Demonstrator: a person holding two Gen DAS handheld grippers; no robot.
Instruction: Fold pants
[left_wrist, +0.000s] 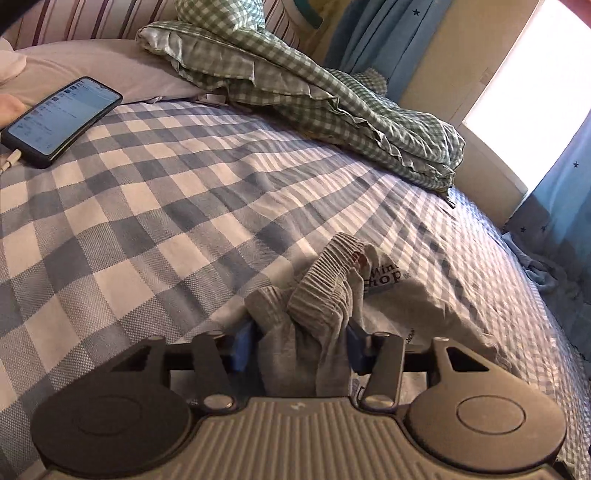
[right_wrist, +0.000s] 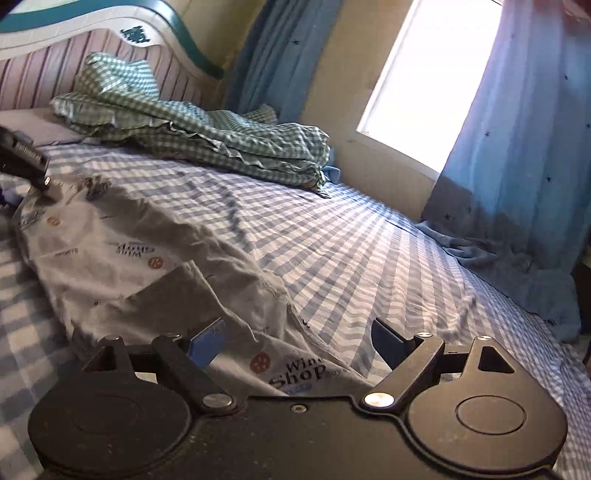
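A: Starting at the left, what does the left gripper (left_wrist: 297, 349) have?

B: Its fingers (left_wrist: 242, 347) are clamped on the bunched elastic waistband (left_wrist: 325, 273) of the pants (left_wrist: 402, 295). The gathered band stands up out of the grip, and the rest of the grey printed cloth trails off to the right across the checked bed (left_wrist: 155, 206).

A: Anything near that end to worry about?

B: A phone (left_wrist: 61, 120) lies far up the bed to the left, well apart from the cloth. The green checked blanket (left_wrist: 314, 99) is heaped at the back, also apart. Neither looks likely to catch.

A: And the right side?

B: In the right wrist view the pants (right_wrist: 122, 258) lie stretched along the bed, wrinkled, with one flap turned over near the middle. The right gripper (right_wrist: 297, 341) sits at the near end, its fingers (right_wrist: 208, 341) apart, with cloth lying between and under them. It grips nothing yet.

A: So how to do this step well?

B: My judgement: close the right fingers on the leg hem, taking both layers, not just the top one. Then pull gently away from the left gripper so the wrinkles and the turned flap flatten before any fold. Keep both ends low over the bed so the thin cloth does not sag or twist.

A: The risk?

B: The waistband is bunched, so the fold may come out crooked unless that end is spread first.
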